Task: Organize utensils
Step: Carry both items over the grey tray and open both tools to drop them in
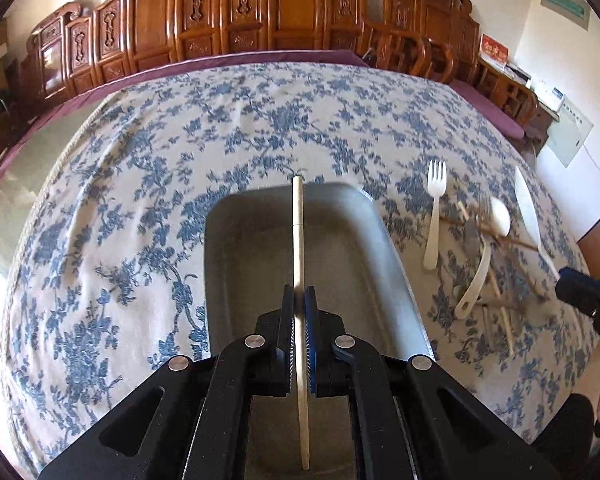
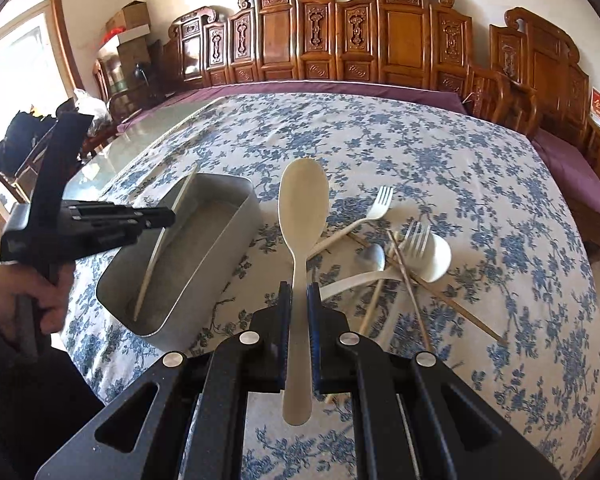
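Observation:
My left gripper [image 1: 299, 295] is shut on a pale chopstick [image 1: 298, 232], held over the grey metal tray [image 1: 236, 248]. In the right wrist view the same left gripper [image 2: 168, 214] holds that chopstick [image 2: 156, 256] slanting down into the tray [image 2: 228, 240]. My right gripper [image 2: 299, 292] is shut on the handle of a cream plastic spoon [image 2: 303, 204], its bowl pointing away, above the cloth to the right of the tray. A pile of utensils lies further right: a white fork [image 2: 374, 210], a metal fork [image 2: 416, 236], a metal spoon [image 2: 370, 258], a white ladle [image 2: 436, 258] and chopsticks [image 2: 452, 304].
A blue floral cloth [image 2: 460, 168] covers the table, with bare glass [image 2: 148, 128] at its left end. Carved wooden chairs [image 2: 380, 40] and a purple cushion [image 2: 572, 168] line the far side. A person's hand [image 2: 40, 300] grips the left tool.

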Tool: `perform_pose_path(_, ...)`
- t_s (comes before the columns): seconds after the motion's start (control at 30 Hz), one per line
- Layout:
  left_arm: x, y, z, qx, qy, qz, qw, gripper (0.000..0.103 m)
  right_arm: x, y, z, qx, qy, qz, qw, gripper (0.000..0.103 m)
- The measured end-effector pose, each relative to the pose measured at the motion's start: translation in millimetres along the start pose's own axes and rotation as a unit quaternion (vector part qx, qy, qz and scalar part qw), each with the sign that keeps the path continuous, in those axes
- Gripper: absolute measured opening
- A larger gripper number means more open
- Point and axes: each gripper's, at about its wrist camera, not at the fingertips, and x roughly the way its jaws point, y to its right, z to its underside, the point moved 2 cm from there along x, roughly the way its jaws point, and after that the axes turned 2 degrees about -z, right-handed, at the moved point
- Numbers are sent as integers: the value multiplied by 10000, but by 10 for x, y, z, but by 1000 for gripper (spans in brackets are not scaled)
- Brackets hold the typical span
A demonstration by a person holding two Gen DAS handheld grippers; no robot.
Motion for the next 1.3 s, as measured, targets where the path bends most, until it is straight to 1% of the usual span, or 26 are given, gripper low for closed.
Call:
perform_pose_path(0.2, 143, 10, 42, -54, -142, 216, 9997, 4, 111, -66, -61, -82, -39, 35, 10000, 10)
perform_pose_path(0.27, 164, 8, 37, -60, -187, 220, 9996, 4, 136, -85, -82, -84, -45, 22, 10000, 10)
perform_pose_path(0.4, 113, 2, 5, -26, -104, 208, 9997, 4, 178, -156, -126, -111, -43, -10, 9999, 10)
perform_pose_path(0.5, 13, -34, -36, -32, 40, 247, 9997, 4, 218, -254, -161, -112, -42, -78, 9999, 10)
perform_pose_path(0.6, -95, -136, -71, -61, 192, 186, 9996, 4, 281, -399, -208, -136, -52, -202, 9997, 10)
perform_pose_path(0.77, -260, -431, -122, -296, 411, 39, 9987, 5, 466, -711, -311, -228, -116, -429, 9988, 10)
perform_pose_path(0.9, -345, -631, -129, -379, 514, -176, 9978, 4, 644, -941, -365, -243, -229, -558, 9979, 10)
perform_pose_path(0.97, -359, -702, -131, -427, 527, -227, 9974, 4, 760, -1025, -373, -228, -327, -577, 9975, 10)
perform_pose_path(1.13, -407, -865, -137, -544, 581, -346, 9962, 5, 1019, -1149, -348, -164, -579, -553, 9967, 10)
perform_pose_path(1.3, -435, -927, -136, -585, 614, -367, 9957, 4, 1175, -1180, -301, -107, -744, -561, 9956, 10)
